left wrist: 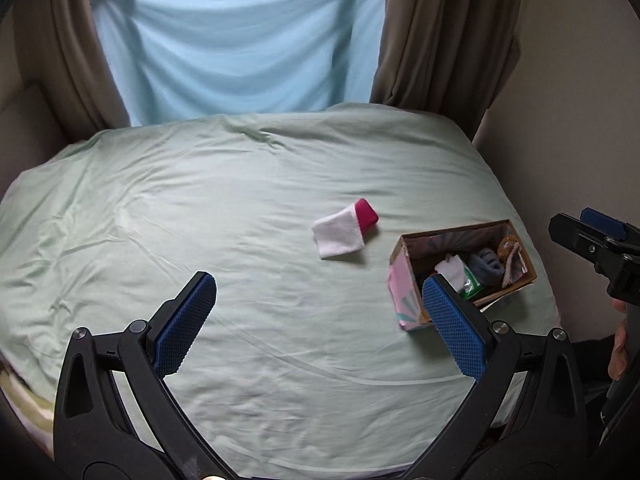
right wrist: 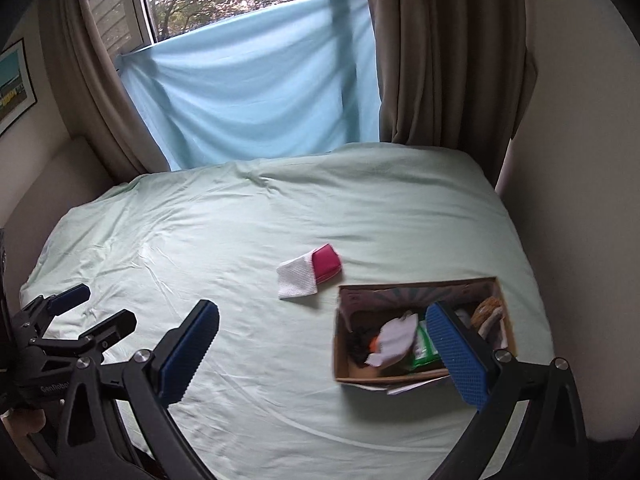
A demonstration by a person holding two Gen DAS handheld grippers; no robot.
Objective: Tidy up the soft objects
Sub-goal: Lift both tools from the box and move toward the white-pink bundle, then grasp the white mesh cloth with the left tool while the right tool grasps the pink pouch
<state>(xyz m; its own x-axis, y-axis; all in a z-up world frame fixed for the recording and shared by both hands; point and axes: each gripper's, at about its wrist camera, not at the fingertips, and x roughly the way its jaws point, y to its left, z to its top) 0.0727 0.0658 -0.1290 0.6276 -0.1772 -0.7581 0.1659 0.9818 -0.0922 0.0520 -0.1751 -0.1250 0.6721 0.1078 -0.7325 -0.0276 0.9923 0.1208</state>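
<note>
A folded white and pink sock (left wrist: pixel 344 228) lies alone on the pale green bedsheet (left wrist: pixel 200 208), left of an open cardboard box (left wrist: pixel 404 280). It also shows in the right wrist view (right wrist: pixel 310 271). The box (right wrist: pixel 340 332) holds several soft items: white, blue, green and tan pieces. My left gripper (left wrist: pixel 318 322) is open and empty, above the sheet in front of the sock. My right gripper (right wrist: pixel 322 354) is open and empty, its right finger over the box. Each gripper shows at the edge of the other's view: the right gripper (left wrist: pixel 592 236), the left gripper (right wrist: pixel 86 308).
A light blue cloth (right wrist: pixel 256 92) hangs over the window behind the bed, with brown curtains (right wrist: pixel 440 56) at both sides. Walls close in the bed on the right (right wrist: pixel 580 160) and left. A framed picture (right wrist: pixel 14 84) hangs on the left wall.
</note>
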